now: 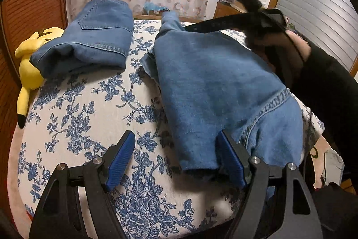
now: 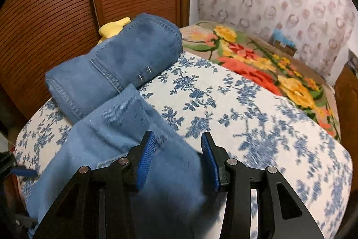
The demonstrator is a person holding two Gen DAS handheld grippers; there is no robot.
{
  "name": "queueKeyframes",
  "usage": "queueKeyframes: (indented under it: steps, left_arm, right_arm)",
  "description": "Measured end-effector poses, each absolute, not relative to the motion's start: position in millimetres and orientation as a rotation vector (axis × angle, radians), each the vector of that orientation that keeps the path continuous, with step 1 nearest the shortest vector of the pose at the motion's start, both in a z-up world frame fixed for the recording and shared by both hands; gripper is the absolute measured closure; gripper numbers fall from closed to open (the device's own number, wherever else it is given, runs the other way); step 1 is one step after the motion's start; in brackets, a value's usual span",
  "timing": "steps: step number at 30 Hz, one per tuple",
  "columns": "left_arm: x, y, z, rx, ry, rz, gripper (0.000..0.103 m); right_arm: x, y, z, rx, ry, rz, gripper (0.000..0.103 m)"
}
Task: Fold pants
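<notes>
A pair of blue jeans (image 1: 214, 86) lies folded over on the floral bedsheet (image 1: 89, 104), its near hem between my left fingers. My left gripper (image 1: 176, 145) is open, its right pad (image 1: 230, 160) against the denim edge. The right gripper shows in the left wrist view (image 1: 190, 28), black, held by a gloved hand over the jeans' far end. In the right wrist view my right gripper (image 2: 177, 149) is open above the same jeans (image 2: 116, 145), the cloth lying between and under its pads. A second, folded pair of jeans (image 1: 94, 37) (image 2: 125, 55) lies at the back left.
A yellow plush toy (image 1: 31, 64) (image 2: 114, 28) lies against the folded jeans by the wooden slatted door (image 2: 67, 3). A bright flowered blanket (image 2: 268, 73) covers the bed's far side. A wooden cabinet (image 1: 226, 8) stands by the patterned wall.
</notes>
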State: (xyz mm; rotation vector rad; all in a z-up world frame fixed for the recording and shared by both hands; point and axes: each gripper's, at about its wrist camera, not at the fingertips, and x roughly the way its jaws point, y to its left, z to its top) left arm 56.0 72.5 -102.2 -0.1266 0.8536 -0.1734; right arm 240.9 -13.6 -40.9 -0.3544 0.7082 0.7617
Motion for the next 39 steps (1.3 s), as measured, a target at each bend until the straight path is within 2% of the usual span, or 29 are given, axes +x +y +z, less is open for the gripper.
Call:
queueKeyframes:
  steps: [7, 11, 14, 21, 36, 37, 39]
  left_arm:
    - [57.9, 75.5, -88.6, -0.135, 0.826, -0.178, 0.026]
    - [76.2, 77.3, -68.1, -0.118, 0.774, -0.16, 0.026]
    - [100.4, 77.6, -53.5, -0.114, 0.742, -0.151, 0.026]
    - [160.3, 70.9, -52.6, -0.083, 0.764, -0.153, 0.026]
    - [184.3, 85.9, -86.0, -0.155, 0.872, -0.142, 0.026]
    - [185.1, 86.7, -86.5, -0.16, 0.873, -0.144, 0.026]
    - [185.1, 86.8, -88.6, -0.169, 0.875, -0.155, 0.026]
  right_arm:
    - [220.0, -48.6, -23.9, -0.282, 0.683, 0.743, 0.055]
    - [190.8, -80.8, -10.5, -0.242, 0.638, 0.757, 0.036]
    - [183.2, -101.2, -11.0, -0.194, 0.641, 0.764, 0.028]
    - [189.0, -119.7, -30.4, -0.136, 0.725, 0.807, 0.027]
    - [241.4, -94.4, -69.9, -0.02, 0.868, 0.971, 0.022]
    - [242.9, -93.5, -71.1, -0.019, 0.87, 0.976, 0.025]
    - [242.9, -92.8, -70.2, -0.019, 0.866, 0.996, 0.037]
